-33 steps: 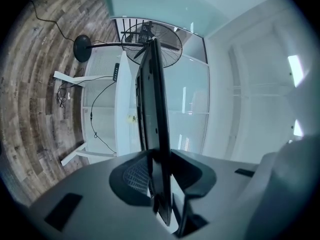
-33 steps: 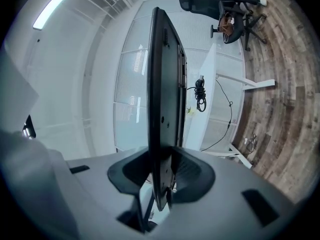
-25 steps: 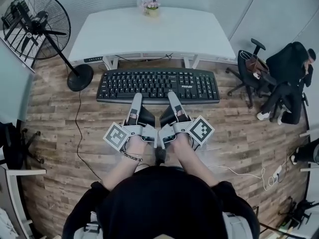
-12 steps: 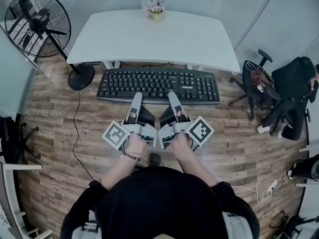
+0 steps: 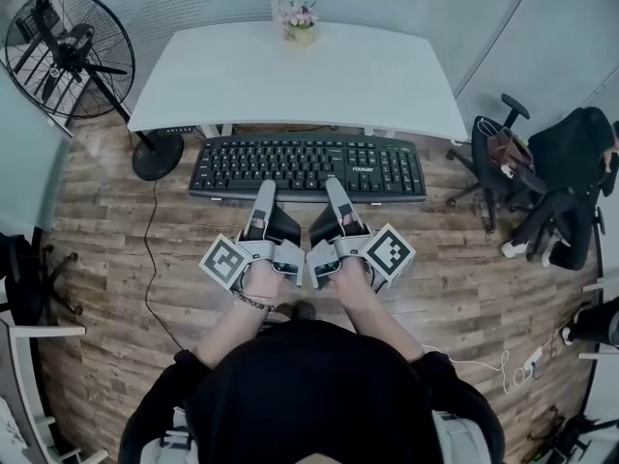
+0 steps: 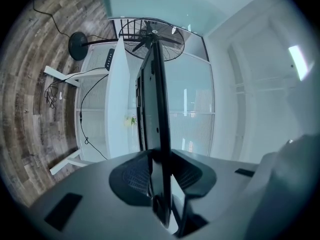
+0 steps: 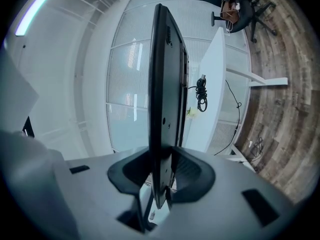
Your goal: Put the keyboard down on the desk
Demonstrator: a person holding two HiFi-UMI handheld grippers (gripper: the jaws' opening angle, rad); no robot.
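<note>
**While the Keyboard Is in Carry: Approach to the Desk**

Because both grippers are clamped on the black full-size plastic keyboard [image 5: 308, 167], I read the step in hand as transport, not placement.

The left gripper [image 5: 262, 193] and the right gripper [image 5: 335, 189] sit side by side near the middle of the keyboard's near long edge. In each gripper view the jaws stand narrow, with the pads pressed on the two faces of the thin board.

The keyboard is level, keys up, in the air above the wood-plank floor [image 5: 106, 220]. From the head view its far edge lies along the front edge of the white rectangular desk [image 5: 290, 75], but none of it rests on the top. The desktop is bare apart from a small potted flower [image 5: 300, 22] at its back edge.

Next move, as I judge it:
1. Carry the keyboard forward until it is over the desktop.
2. Keep both grips matched so the board does not tilt.
3. Lower it until the underside rests flat.
4. Open both jaws together; releasing one side first risks a twist or a drop.
</note>
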